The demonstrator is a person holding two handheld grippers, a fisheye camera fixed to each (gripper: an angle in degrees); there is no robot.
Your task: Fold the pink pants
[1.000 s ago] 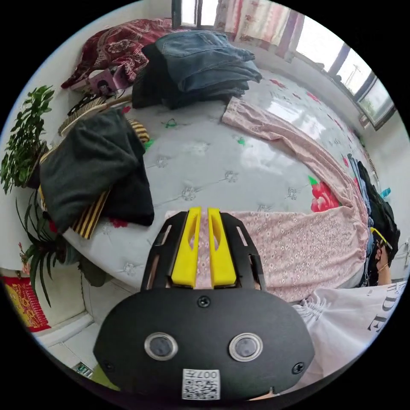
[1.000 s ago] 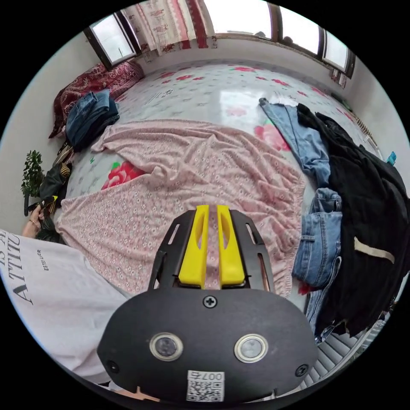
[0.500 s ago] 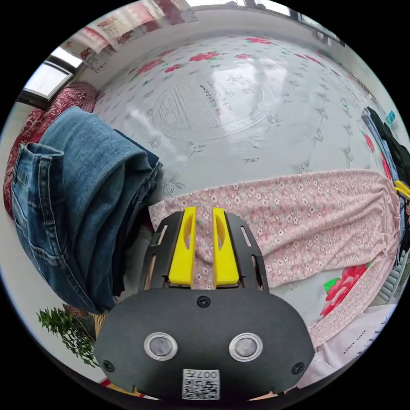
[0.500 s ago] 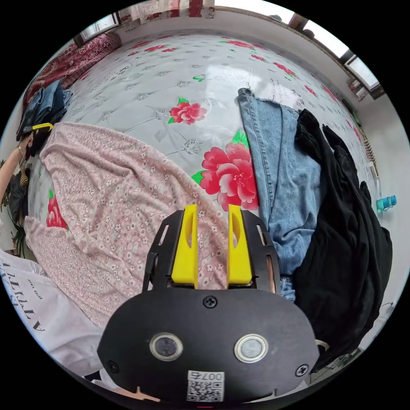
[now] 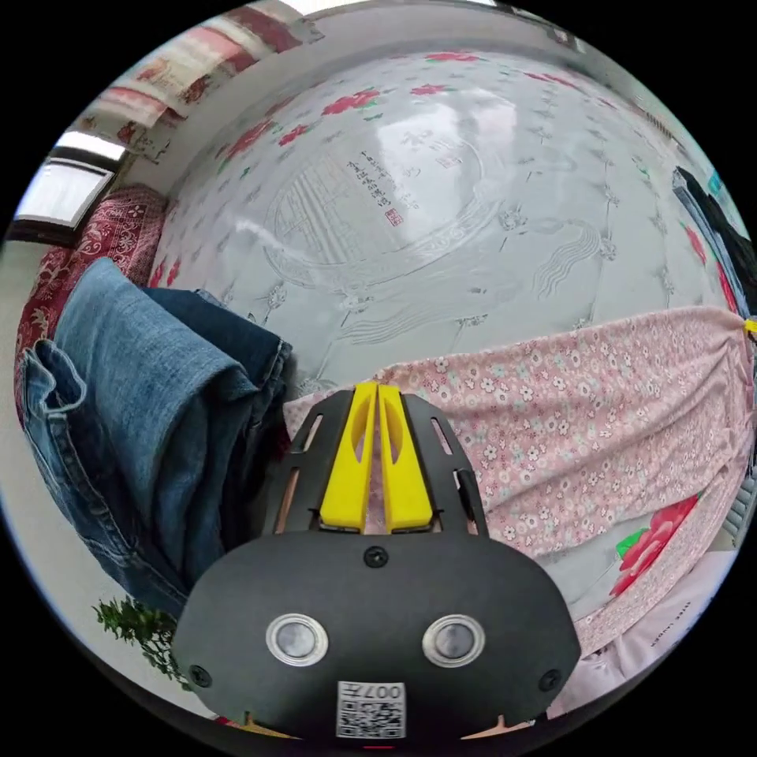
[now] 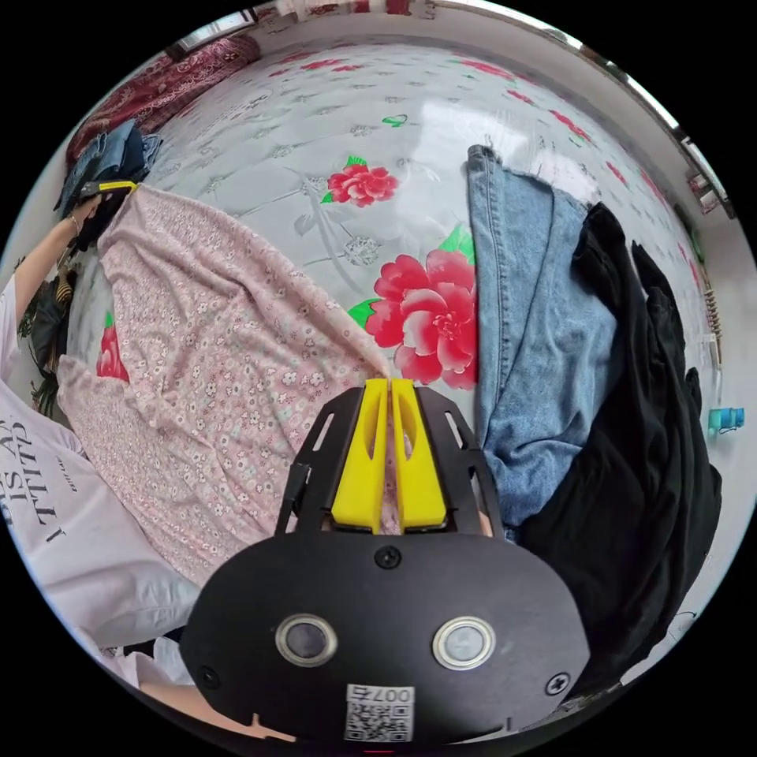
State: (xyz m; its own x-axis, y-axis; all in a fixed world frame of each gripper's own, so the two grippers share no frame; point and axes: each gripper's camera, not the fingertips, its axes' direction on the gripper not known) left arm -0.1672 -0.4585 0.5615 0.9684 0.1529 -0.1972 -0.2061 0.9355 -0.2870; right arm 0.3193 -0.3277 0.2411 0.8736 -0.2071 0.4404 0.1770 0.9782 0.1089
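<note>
1. Left gripper view. The left gripper (image 5: 377, 388) has its yellow jaws drawn together to a narrow slit, pinching the near-left corner of the pink pants (image 5: 583, 441). The bedsheet (image 5: 441, 205) carries printed characters and a small red stamp inside a circular motif; too small to read.
2. Same view. The pants lie flat on the bed, long axis running left to right across the view, from the gripper out to the far-right edge. There a yellow tip of the other gripper (image 5: 749, 325) touches the fabric.
3. Same view. A stack of folded blue jeans (image 5: 150, 402) sits just beside the pants' left end. A green plant (image 5: 130, 627) shows below it, and a dark red patterned cloth (image 5: 87, 244) lies beyond.
4. Right gripper view. The right gripper (image 6: 389, 384) has its jaws nearly together, closed on the pants' (image 6: 221, 355) near edge, beside a large red printed flower (image 6: 430, 315).
5. Same view. The pants stretch away to the far left, where the left gripper (image 6: 106, 189) grips the opposite end.
6. Same view. Light blue jeans (image 6: 528, 315) and a black garment (image 6: 654, 441) lie right of the pants. The person's white shirt (image 6: 71, 512) bears dark lettering, only partly visible.
</note>
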